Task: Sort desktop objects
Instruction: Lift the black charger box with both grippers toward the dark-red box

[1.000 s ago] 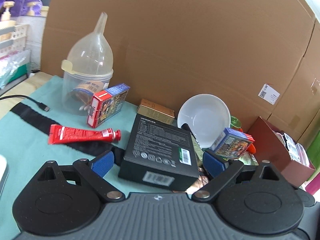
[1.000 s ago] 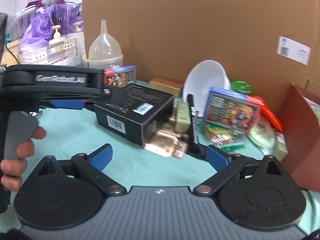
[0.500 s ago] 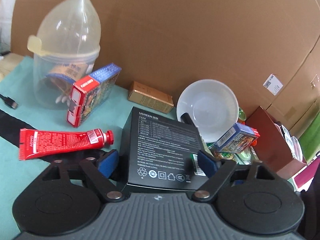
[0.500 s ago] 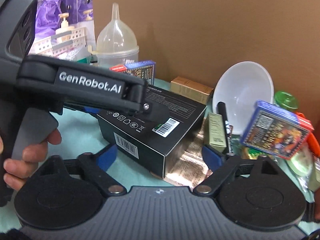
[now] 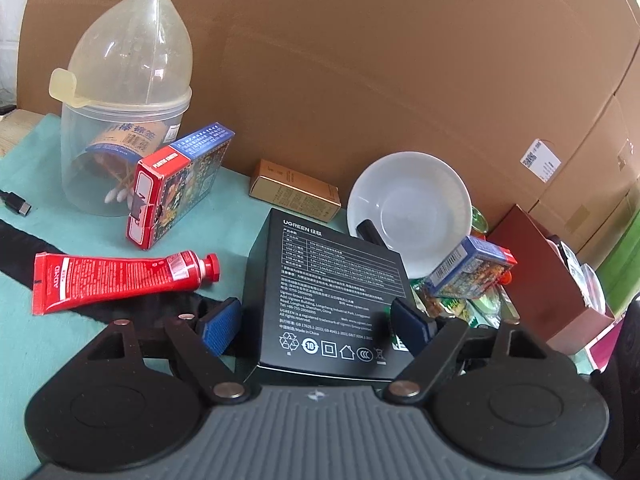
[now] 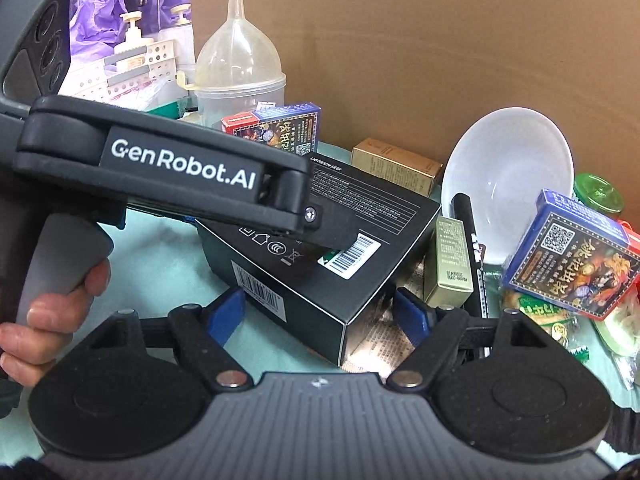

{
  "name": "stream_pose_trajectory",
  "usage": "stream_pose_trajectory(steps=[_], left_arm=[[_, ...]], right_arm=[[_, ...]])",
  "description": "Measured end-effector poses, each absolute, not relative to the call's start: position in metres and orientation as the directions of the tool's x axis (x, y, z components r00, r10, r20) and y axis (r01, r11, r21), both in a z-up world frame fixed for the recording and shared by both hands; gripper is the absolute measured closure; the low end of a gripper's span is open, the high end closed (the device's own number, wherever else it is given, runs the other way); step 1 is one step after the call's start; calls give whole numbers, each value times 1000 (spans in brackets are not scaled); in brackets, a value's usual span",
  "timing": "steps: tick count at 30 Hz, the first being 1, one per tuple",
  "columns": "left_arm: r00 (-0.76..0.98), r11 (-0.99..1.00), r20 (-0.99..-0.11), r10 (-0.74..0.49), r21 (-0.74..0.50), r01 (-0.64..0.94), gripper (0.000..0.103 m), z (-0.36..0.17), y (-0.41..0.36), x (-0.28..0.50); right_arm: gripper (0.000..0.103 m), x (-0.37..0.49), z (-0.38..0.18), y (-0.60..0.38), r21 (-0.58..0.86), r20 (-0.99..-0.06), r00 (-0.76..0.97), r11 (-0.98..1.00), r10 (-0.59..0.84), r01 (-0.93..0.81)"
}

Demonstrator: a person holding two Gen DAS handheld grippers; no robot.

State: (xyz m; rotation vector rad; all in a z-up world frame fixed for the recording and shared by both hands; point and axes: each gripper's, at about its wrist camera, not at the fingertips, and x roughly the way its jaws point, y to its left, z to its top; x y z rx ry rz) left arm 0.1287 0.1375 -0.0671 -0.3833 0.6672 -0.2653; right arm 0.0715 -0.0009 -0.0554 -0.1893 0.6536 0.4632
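A black UGREEN box [image 5: 326, 292] lies on the teal cloth between the fingers of my left gripper [image 5: 316, 324]; the blue pads stand at its two sides, seemingly touching it. In the right wrist view the same box [image 6: 320, 256] sits just ahead of my right gripper [image 6: 320, 312], which is open around its near corner without touching. The left gripper's body [image 6: 168, 172] crosses over the box top. Around it lie a red tube [image 5: 120, 276], two card boxes [image 5: 176, 184] [image 5: 468, 268], a gold box [image 5: 294, 190] and a white bowl [image 5: 408, 208].
A clear jar with a funnel on top [image 5: 124, 120] stands at the back left. A cardboard wall [image 5: 380, 60] closes the back. A brown box [image 5: 548, 280] stands at the right. A green-gold box [image 6: 450, 260], a black marker [image 6: 474, 248], a green lid [image 6: 598, 194] and snack packets [image 6: 540, 312] crowd the right.
My left gripper has moved forward over the black box and its fingers have closed in to the box's sides. My right gripper has come closer to the box's near corner.
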Motion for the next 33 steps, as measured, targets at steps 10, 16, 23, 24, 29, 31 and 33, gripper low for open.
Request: stream_pose_trajectory(steps=[10, 16, 23, 24, 29, 31, 33], left_arm=[[792, 936, -531, -301, -324, 138, 22, -41, 114, 89], [825, 940, -478, -301, -295, 172, 22, -13, 89, 68], [848, 932, -396, -351, -230, 279, 22, 26, 34, 59], [846, 927, -387, -366, -225, 298, 22, 30, 26, 60], [830, 898, -345, -439, -210, 387, 21, 48, -23, 67], [819, 883, -331, -469, -202, 424, 21, 54, -43, 70], [806, 866, -317, -500, -198, 460, 21, 58, -63, 75]], right_arm=[[26, 36, -45, -5, -79, -603, 720, 871, 345, -484], [26, 9, -23, -26, -82, -541, 760, 877, 359, -473], [26, -16, 11, -67, -92, -432, 841, 911, 327, -401], [26, -19, 15, -76, -94, -416, 853, 918, 316, -386], [26, -29, 34, -123, -99, -357, 900, 948, 251, -304], [26, -32, 40, -144, -100, -337, 914, 957, 226, -273], [26, -34, 46, -165, -104, -322, 926, 965, 198, -242]])
